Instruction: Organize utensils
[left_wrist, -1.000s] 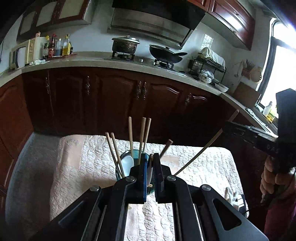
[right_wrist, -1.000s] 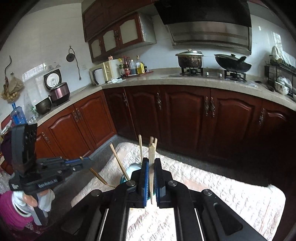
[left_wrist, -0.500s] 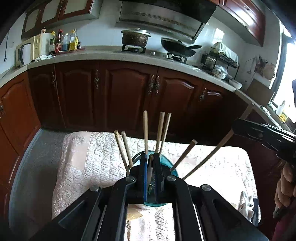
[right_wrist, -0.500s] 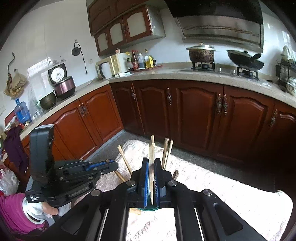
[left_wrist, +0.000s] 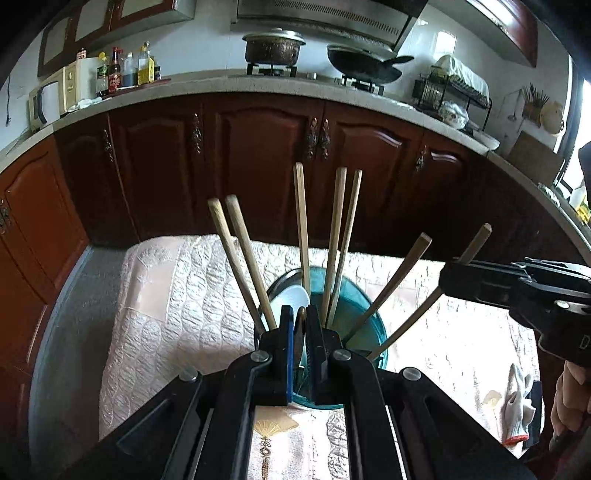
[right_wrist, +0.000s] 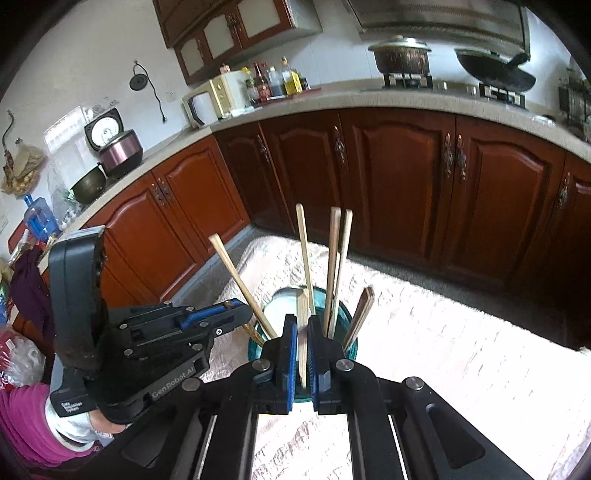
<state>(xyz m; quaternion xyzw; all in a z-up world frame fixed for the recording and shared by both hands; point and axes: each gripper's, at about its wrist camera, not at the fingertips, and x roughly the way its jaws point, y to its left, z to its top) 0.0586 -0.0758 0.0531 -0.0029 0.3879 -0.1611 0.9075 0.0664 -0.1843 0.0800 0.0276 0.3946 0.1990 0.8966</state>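
A teal glass cup (left_wrist: 365, 306) stands on a white quilted table (left_wrist: 177, 295) and holds several wooden chopsticks (left_wrist: 301, 225) and a white spoon (left_wrist: 290, 299). My left gripper (left_wrist: 301, 325) is shut on a thin chopstick (left_wrist: 301, 321) just above the cup's near rim. My right gripper (right_wrist: 303, 332) is shut on a flat wooden chopstick (right_wrist: 303, 314) whose lower end reaches into the cup (right_wrist: 347, 317). In the left wrist view the right gripper (left_wrist: 454, 280) holds that chopstick slanting into the cup. The left gripper shows at the left of the right wrist view (right_wrist: 236, 314).
Dark red kitchen cabinets (left_wrist: 258, 155) and a counter with a pot (left_wrist: 275, 44) and a wok (left_wrist: 364, 64) run behind the table. A white glove (left_wrist: 517, 402) lies at the table's right edge. A paper with a fan print (left_wrist: 273, 428) lies under the left gripper.
Both grippers have come down and closer to the cup. The right gripper's chopstick now reaches into the cup. The left gripper's chopstick is lower over the near rim.
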